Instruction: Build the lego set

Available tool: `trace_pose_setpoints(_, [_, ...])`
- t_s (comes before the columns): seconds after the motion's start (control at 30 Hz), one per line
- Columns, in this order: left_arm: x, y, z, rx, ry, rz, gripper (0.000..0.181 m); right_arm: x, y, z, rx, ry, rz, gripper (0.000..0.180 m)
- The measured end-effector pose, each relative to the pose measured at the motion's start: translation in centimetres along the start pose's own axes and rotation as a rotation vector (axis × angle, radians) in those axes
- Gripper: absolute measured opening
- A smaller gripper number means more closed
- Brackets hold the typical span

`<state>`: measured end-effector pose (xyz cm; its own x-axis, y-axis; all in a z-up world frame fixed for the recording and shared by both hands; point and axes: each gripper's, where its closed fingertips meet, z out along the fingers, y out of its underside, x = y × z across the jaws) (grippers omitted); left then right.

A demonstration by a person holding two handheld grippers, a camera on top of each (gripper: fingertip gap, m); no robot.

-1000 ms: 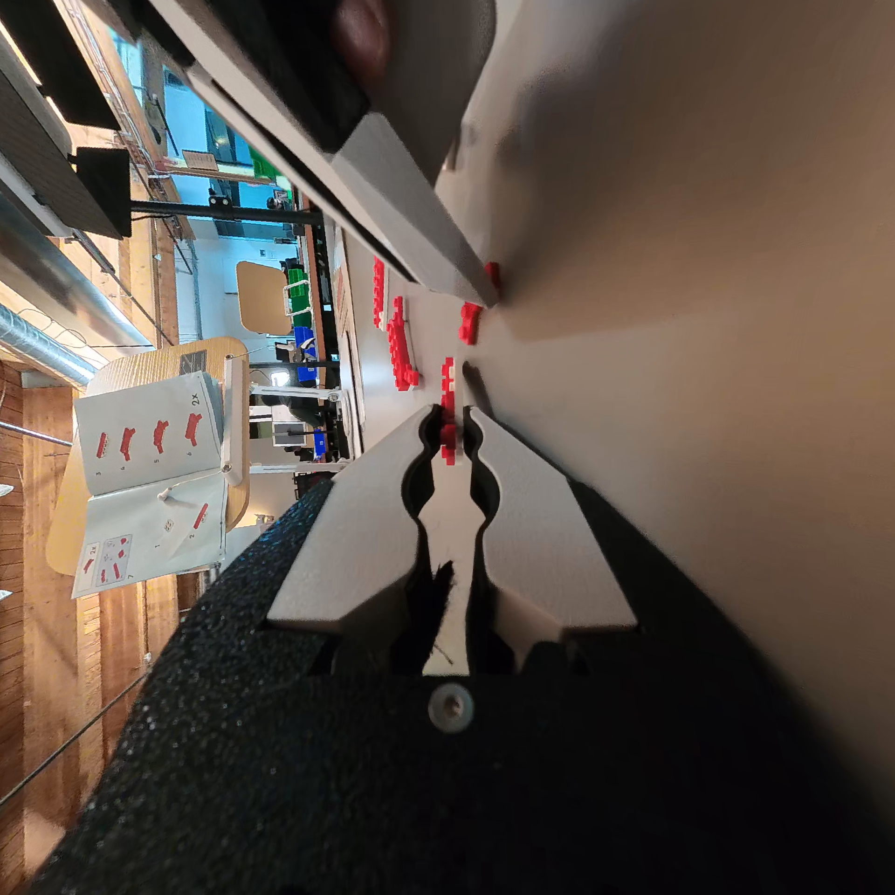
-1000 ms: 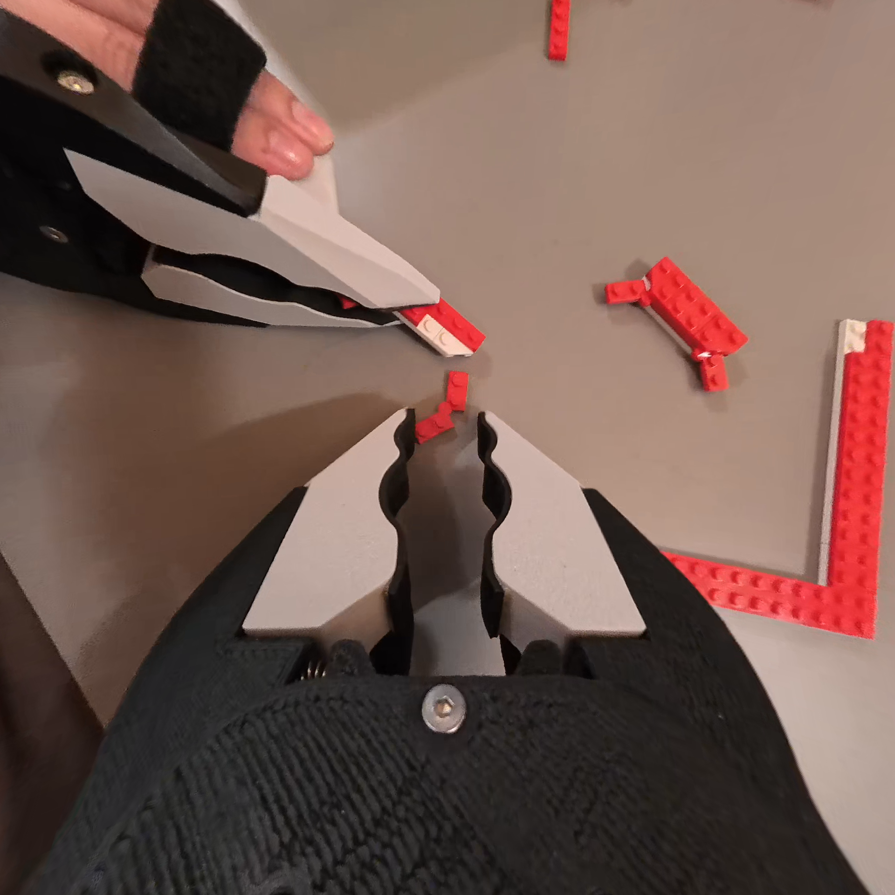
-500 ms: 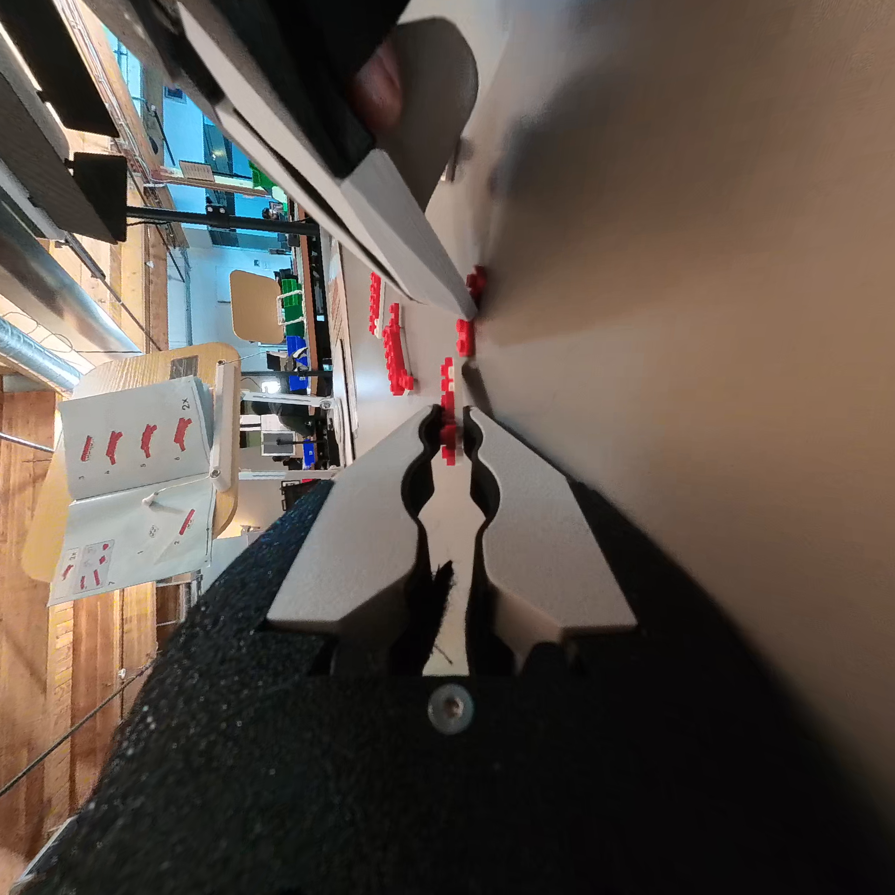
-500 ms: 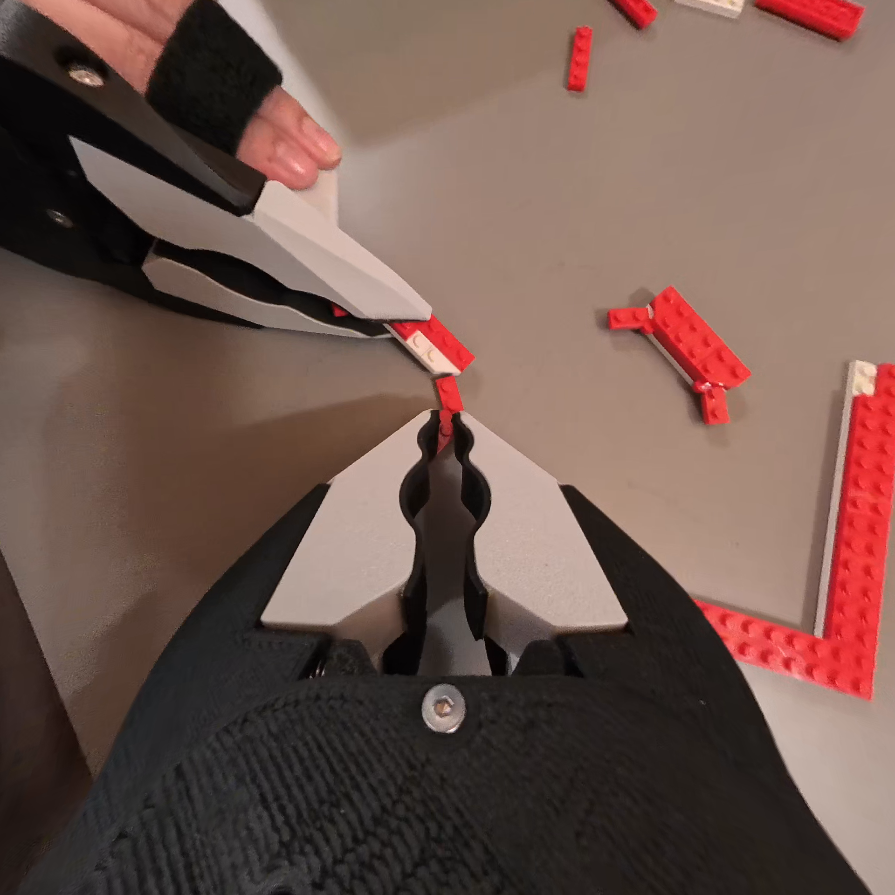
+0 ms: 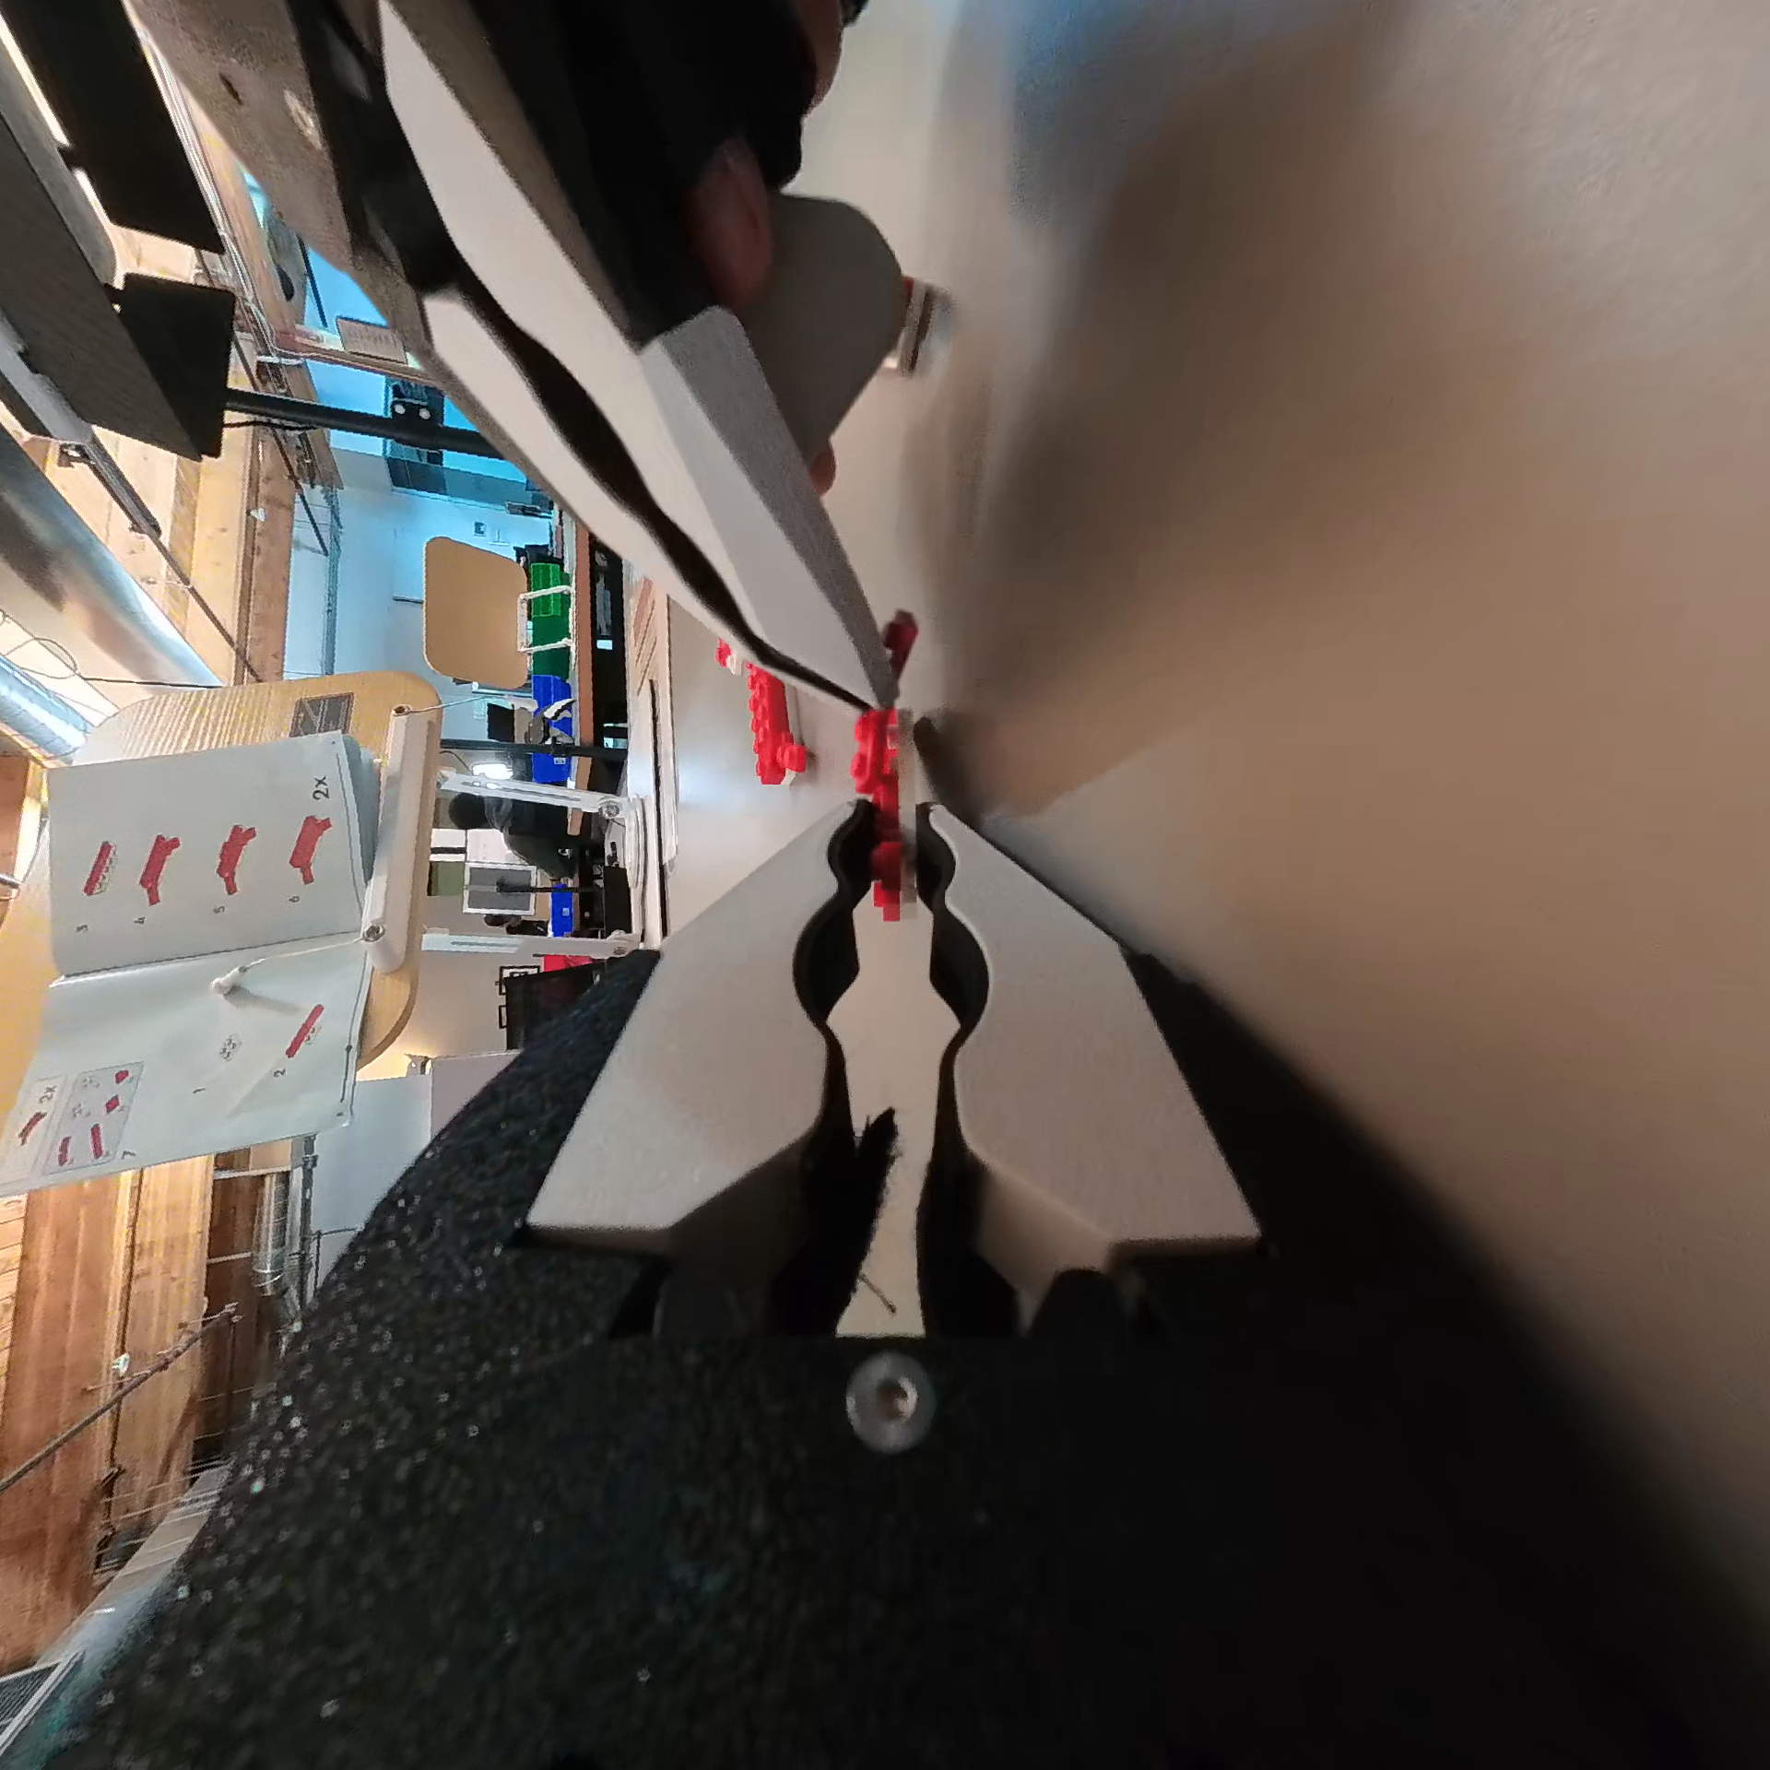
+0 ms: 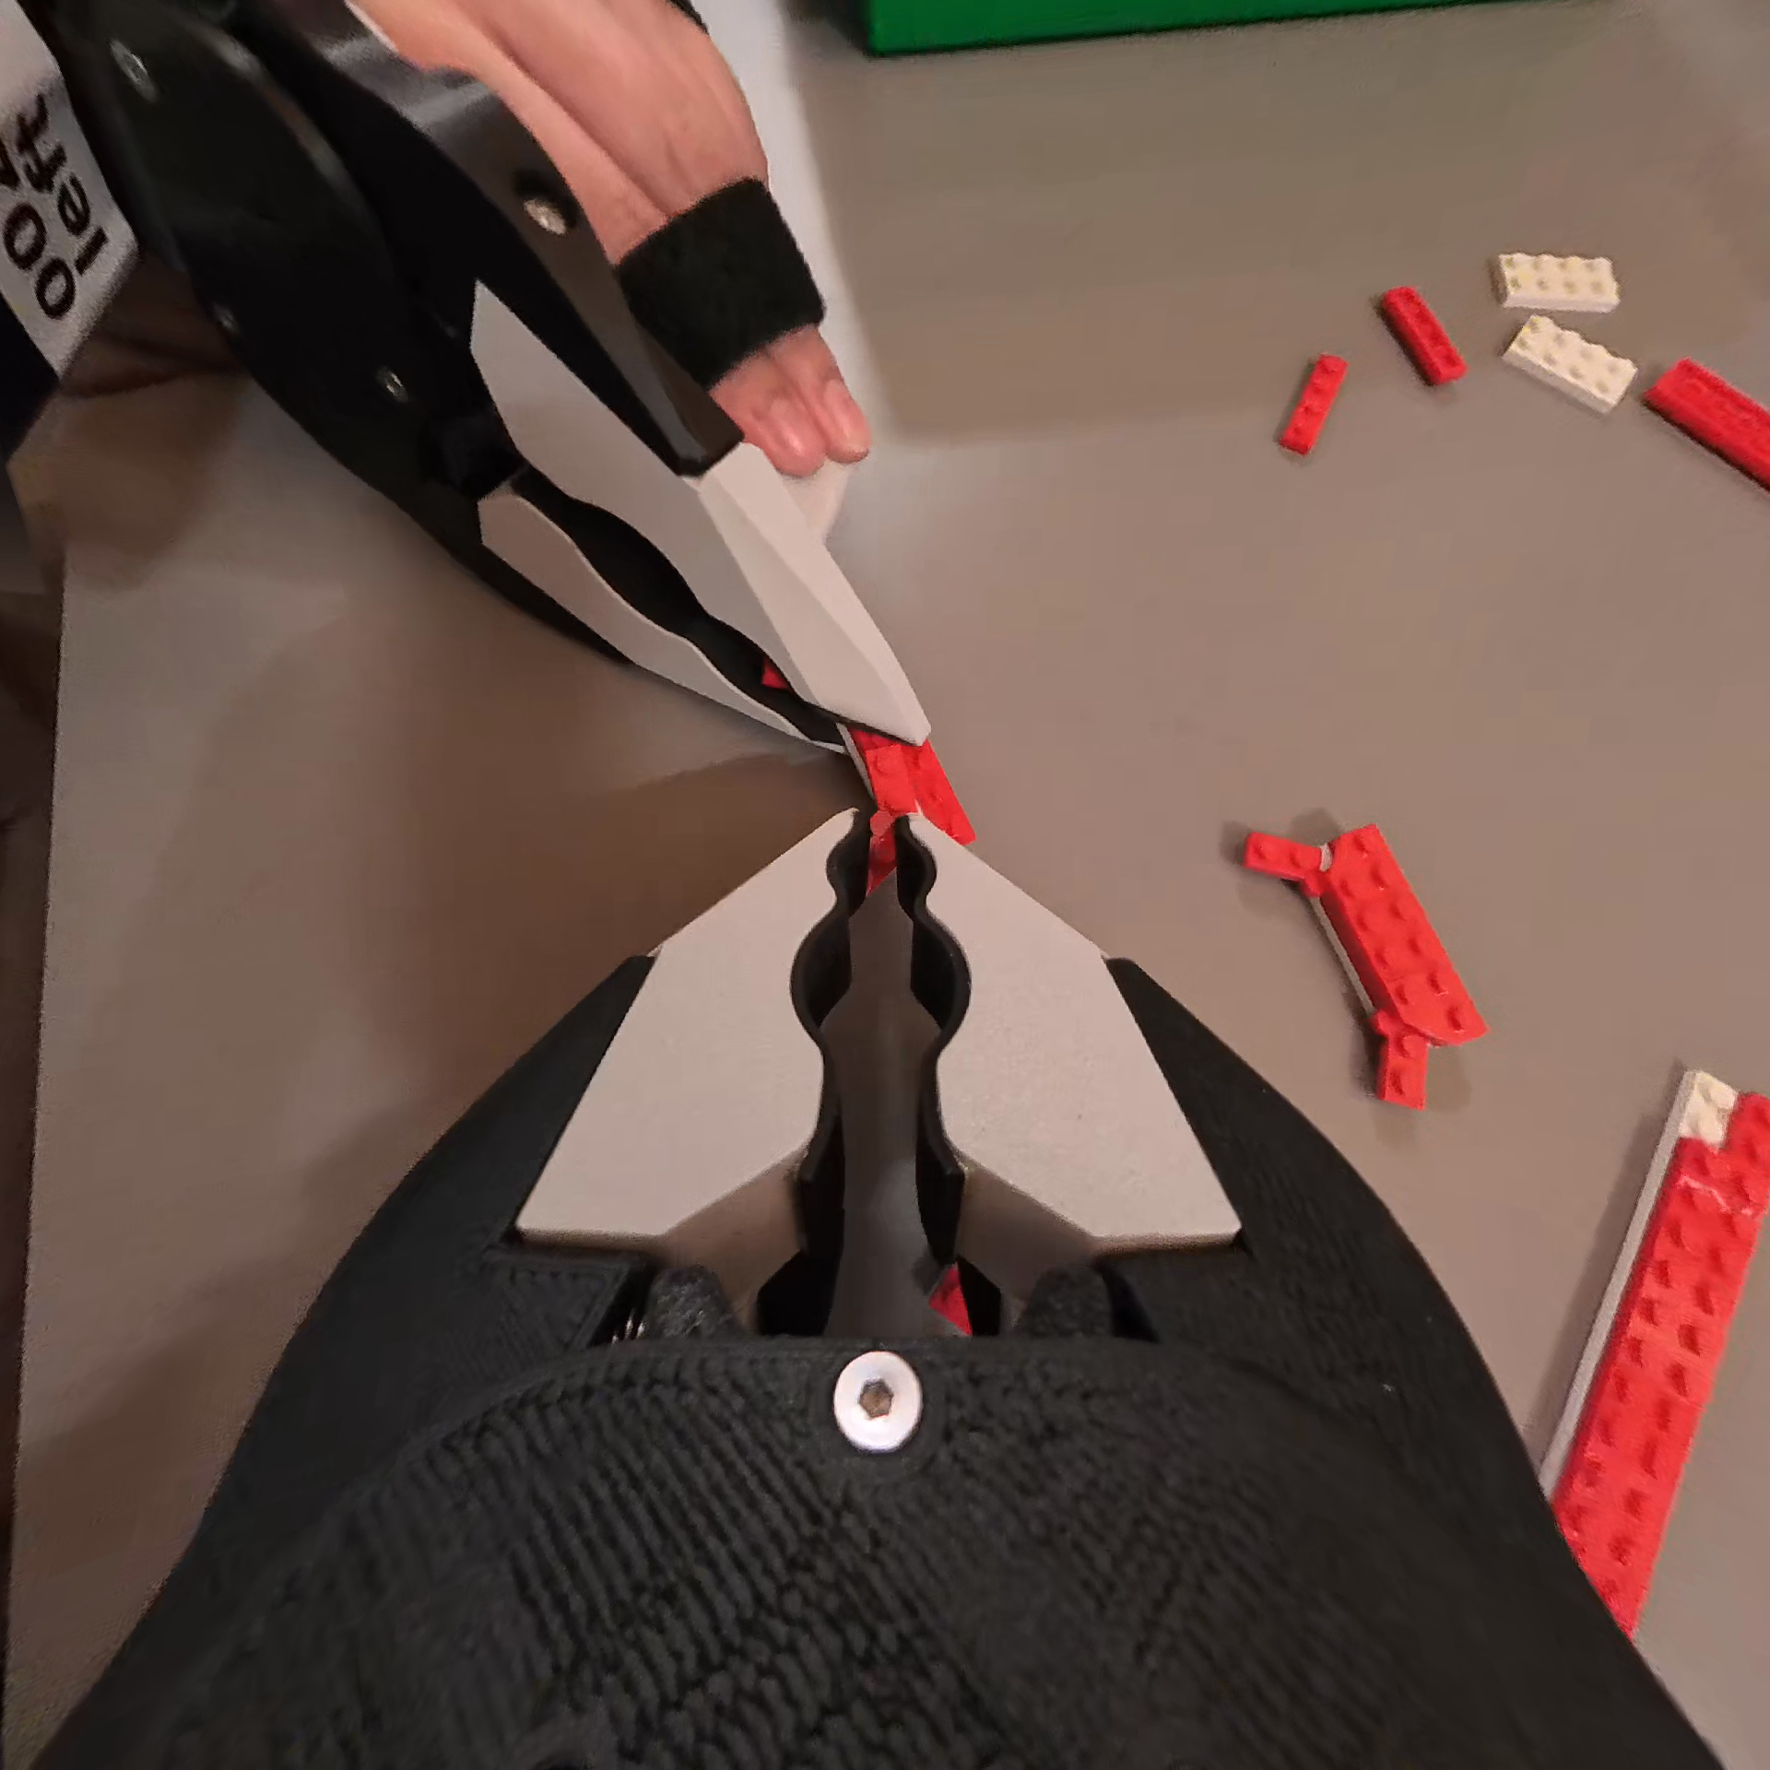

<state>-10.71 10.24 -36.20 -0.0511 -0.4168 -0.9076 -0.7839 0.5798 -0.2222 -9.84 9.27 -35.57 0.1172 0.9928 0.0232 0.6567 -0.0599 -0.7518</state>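
Note:
My left gripper (image 5: 889, 814) is shut on a small red plate with a white layer (image 5: 879, 766), held just above the grey table (image 5: 1341, 670). In the right wrist view the left gripper (image 6: 881, 737) reaches in from the upper left with that plate (image 6: 934, 795) sticking out of its tip. My right gripper (image 6: 881, 828) is shut on a small red piece (image 6: 881, 862), whose end touches the plate. The right gripper's tip (image 5: 876, 694) shows in the left wrist view just beyond the plate.
A red sub-assembly (image 6: 1379, 948) and a long red-and-white L-shaped plate (image 6: 1667, 1341) lie to the right. Loose red (image 6: 1312, 402) and white bricks (image 6: 1571, 364) lie at the far right. A green box (image 6: 1054, 24) stands at the back. An instruction booklet (image 5: 201, 919) stands beyond the table.
My right gripper closed on the small red piece on the table, lifted it and brought it against the plate in my left gripper. The left gripper swung closer.

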Motion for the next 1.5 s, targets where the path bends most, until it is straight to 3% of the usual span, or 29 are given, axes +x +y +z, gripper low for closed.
trace_pose_setpoints(0.33, [0.0, 0.1, 0.0, 0.002, 0.001, -0.01, 0.006, 0.1, 0.2, 0.6, -0.065, 0.021, -0.121, 0.007])
trace_pose_setpoints(0.7, [0.0, 0.2, 0.1, -0.024, 0.003, -0.016, 0.007, 0.1, 0.5, 0.9, -0.139, 0.19, -0.296, 0.015])
trace_pose_setpoints(1.03, [-0.1, 0.3, 0.2, -0.044, 0.01, -0.031, 0.007, 0.7, 0.4, 1.1, -0.171, 0.323, -0.413, 0.012])
trace_pose_setpoints(1.33, [0.0, 0.2, 0.1, -0.042, 0.005, -0.02, 0.007, 0.5, 0.4, 0.6, -0.144, 0.231, -0.318, 0.006])
trace_pose_setpoints(1.5, [-0.1, 0.1, 0.1, -0.04, -0.012, 0.042, 0.007, 0.6, 0.6, 0.0, -0.104, 0.096, -0.047, 0.006])
